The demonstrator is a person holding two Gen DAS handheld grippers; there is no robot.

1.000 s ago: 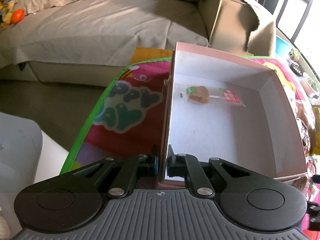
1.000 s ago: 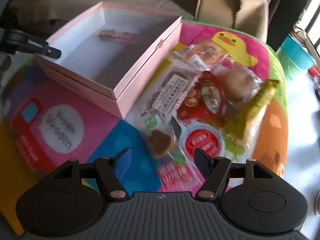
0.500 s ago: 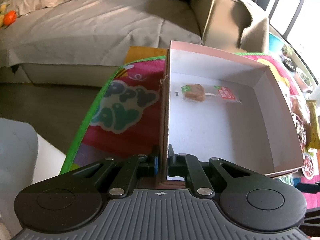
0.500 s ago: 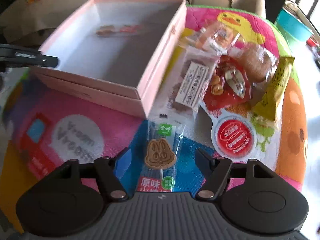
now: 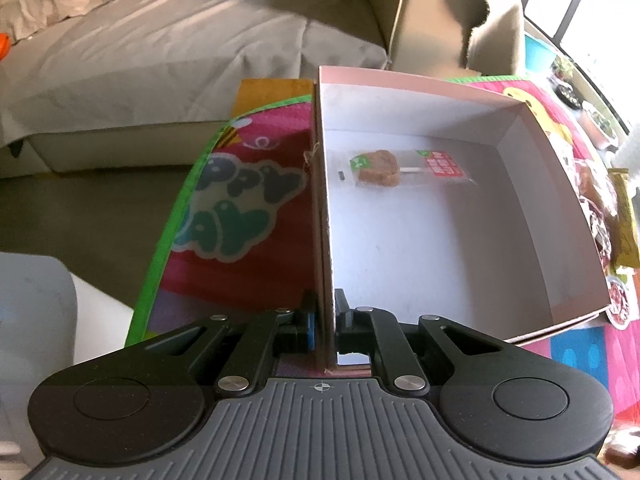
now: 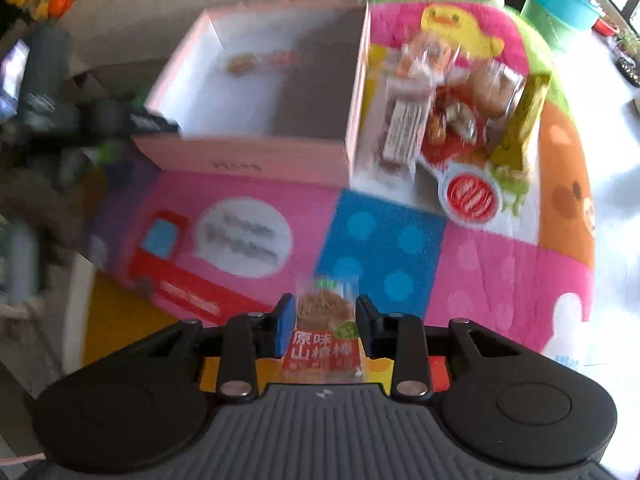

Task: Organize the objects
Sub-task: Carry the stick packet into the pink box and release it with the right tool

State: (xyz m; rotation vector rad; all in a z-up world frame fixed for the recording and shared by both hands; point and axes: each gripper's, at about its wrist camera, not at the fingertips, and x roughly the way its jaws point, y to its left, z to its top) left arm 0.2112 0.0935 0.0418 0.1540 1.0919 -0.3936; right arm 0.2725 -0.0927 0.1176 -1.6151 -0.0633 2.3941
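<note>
A: Start close in. What is the right gripper doing?

B: Its jaws have just been closing, and a wrapped snack stick now sits clamped between the pads, red label toward the camera. A second ago that packet lay flat on the play mat between wide-open jaws; now it is lifted clear, with the mat blurred below it.

A: So the pick is done?

B: I'd judge so. The packet no longer lies beside the near right corner of the pink box, where it was half a second ago.

A: And the left gripper?

B: Closed tight on the left wall of the pink box, one pad outside and one inside, near the front corner. It has stayed there, steadying the box.

A: What is in the box already?

B: One matching snack stick, lying against the far wall toward the left corner. The rest of the floor is bare.

A: And further out?

B: The pile of snack packets lies on the mat just beside the box's right wall, reaching toward the mat's far right edge.

A: What follows, then?

B: Probably carrying the held packet over the near wall and dropping it beside its twin. The pile suggests the task is in its early part.
</note>
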